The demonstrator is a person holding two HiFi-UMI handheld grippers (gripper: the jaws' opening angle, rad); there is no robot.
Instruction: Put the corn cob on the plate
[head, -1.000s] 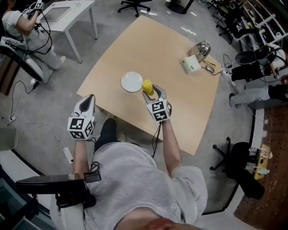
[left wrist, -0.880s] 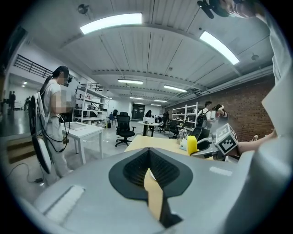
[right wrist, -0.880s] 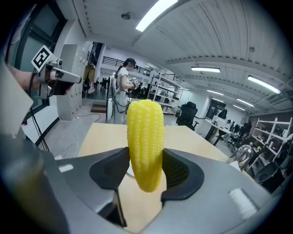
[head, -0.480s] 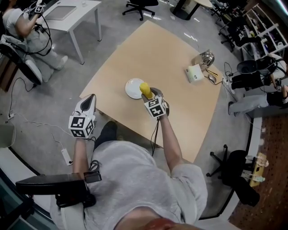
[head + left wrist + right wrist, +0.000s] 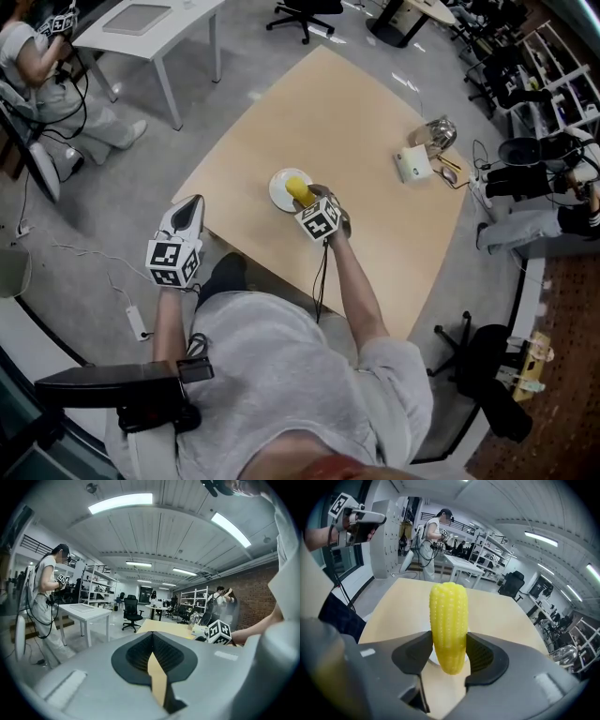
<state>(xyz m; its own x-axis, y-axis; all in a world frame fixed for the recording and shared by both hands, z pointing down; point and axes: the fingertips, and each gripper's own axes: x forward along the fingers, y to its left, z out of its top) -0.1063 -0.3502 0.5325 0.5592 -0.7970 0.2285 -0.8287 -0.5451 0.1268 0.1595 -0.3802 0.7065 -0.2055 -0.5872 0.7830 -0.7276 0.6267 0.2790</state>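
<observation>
My right gripper (image 5: 305,199) (image 5: 449,656) is shut on the yellow corn cob (image 5: 297,190) (image 5: 448,625), its pads pressing the cob's lower half while the tip sticks out ahead. It holds the cob over the near edge of the small white plate (image 5: 280,190), of which only a sliver (image 5: 431,658) shows behind the cob in the right gripper view. My left gripper (image 5: 188,211) (image 5: 151,652) hangs off the table's near-left corner, jaws shut with nothing between them.
The tan table (image 5: 356,122) carries a white box (image 5: 413,166) and a metal kettle (image 5: 436,131) at its far right. A white desk (image 5: 150,21) and a person (image 5: 42,66) stand to the left. Office chairs ring the table.
My right gripper has carried the corn cob left and down, from beside the plate to over its near edge. The left gripper has barely shifted.
</observation>
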